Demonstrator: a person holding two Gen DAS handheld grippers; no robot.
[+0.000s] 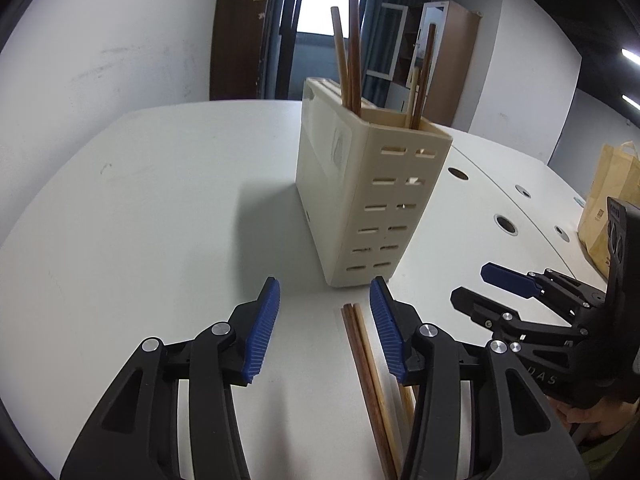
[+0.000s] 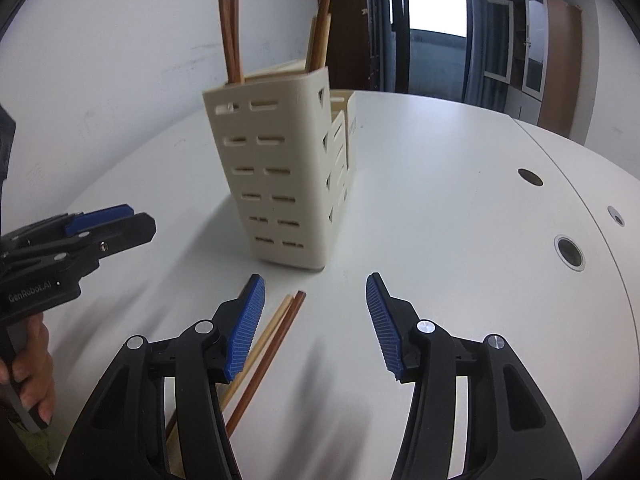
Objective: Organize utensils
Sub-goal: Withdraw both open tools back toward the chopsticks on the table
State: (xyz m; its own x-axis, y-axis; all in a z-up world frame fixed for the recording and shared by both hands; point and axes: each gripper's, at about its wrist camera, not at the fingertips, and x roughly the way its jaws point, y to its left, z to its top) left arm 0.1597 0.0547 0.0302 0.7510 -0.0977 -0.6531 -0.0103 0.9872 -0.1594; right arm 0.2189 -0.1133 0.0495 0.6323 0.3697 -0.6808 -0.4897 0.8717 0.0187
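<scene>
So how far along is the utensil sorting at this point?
Partly done: several chopsticks already stand in the cream holder. Nothing is in hand; the left gripper and right gripper are both open and empty. Left: the loose chopsticks lying on the table.

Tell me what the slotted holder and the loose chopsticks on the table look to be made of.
Holder: probably moulded plastic, cream, matte; even colour, rounded corners, clean-cut slots.
Loose chopsticks: likely wood or bamboo, one dark reddish-brown, one pale tan; slim square sticks, dull finish. Grain is too fine to confirm.
</scene>
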